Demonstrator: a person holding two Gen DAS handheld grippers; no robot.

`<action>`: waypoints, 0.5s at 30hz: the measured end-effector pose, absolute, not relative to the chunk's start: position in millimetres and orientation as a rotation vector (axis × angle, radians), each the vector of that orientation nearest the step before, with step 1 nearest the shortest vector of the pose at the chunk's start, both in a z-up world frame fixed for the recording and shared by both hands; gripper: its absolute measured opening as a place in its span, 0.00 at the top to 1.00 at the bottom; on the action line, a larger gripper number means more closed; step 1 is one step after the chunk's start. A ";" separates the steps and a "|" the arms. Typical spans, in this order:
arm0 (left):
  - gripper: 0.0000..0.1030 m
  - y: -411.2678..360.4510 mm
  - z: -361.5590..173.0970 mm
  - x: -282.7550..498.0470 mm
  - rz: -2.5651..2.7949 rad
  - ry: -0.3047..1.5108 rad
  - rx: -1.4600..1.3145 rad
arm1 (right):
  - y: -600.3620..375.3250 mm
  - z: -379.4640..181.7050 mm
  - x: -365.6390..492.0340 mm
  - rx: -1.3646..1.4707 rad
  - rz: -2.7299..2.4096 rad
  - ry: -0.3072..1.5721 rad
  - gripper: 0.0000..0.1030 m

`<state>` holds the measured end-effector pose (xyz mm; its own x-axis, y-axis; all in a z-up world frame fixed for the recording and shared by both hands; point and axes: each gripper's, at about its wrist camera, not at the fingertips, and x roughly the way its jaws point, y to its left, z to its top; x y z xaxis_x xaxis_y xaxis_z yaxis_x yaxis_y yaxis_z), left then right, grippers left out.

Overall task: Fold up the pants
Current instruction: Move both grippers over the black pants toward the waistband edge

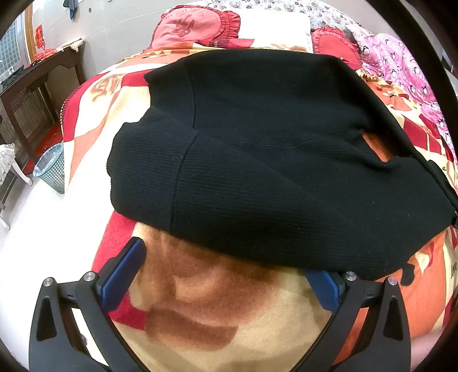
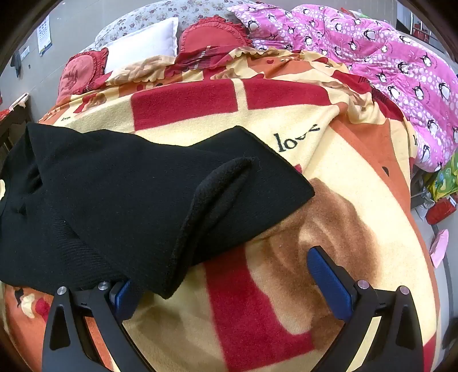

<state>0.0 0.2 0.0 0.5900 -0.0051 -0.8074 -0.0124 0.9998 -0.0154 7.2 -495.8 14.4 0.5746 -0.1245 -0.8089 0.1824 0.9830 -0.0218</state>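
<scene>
While the black pants (image 1: 257,160) are lying folded in a thick bundle on the blanket-covered bed (image 1: 217,323), the left hand-held gripper (image 1: 229,274) is hovering just short of their near edge, tilting downward with its blue-padded fingers (image 1: 123,274) standing wide apart. Nothing is sitting between those pads except the cream-and-brown blanket; the right-hand finger of this hand-held gripper is being partly covered by the pants' hem, though whether it is touching the cloth cannot be told. Off to the far left of this hand-held gripper, a dark wooden table (image 1: 31,94) and a mesh waste basket (image 1: 51,168) are standing on the pale floor. Ahead, beyond the pants, red frilled cushions (image 1: 194,25) are resting at the head of the bed.

Moving rightward, the right hand-held gripper (image 2: 229,274) is also pointing down with its fingers spread fully (no fabric is being pinched). The pants (image 2: 128,194) are lying ahead and to the left of it, one cuffed end drooping over its left finger (image 2: 123,297), while its right finger (image 2: 329,283) is hanging over bare blanket (image 2: 357,171). Farther right and ahead, a pink penguin-print quilt (image 2: 386,63) is lying bunched along the bed's edge.
</scene>
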 end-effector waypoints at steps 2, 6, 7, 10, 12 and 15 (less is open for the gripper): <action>0.00 -0.1 0.0 0.0 0.008 0.941 -0.012 | -495.8 14.4 7.1 0.067 -0.180 0.941 0.01; 0.00 0.0 0.0 0.0 0.008 0.941 -0.013 | -495.5 14.5 7.0 0.066 -0.180 0.940 0.01; 0.00 0.0 0.0 0.0 0.008 0.941 -0.013 | -495.5 14.5 7.0 0.066 -0.180 0.940 0.01; 0.00 0.0 0.0 0.0 0.008 0.941 -0.013 | -495.7 14.5 7.0 0.066 -0.180 0.940 0.01; 0.00 -0.1 0.0 0.0 0.008 0.941 -0.013 | -495.7 14.5 7.0 0.066 -0.180 0.940 0.01; 0.00 0.0 0.0 0.3 0.010 0.940 -0.013 | -495.6 14.5 7.0 0.066 -0.180 0.940 0.01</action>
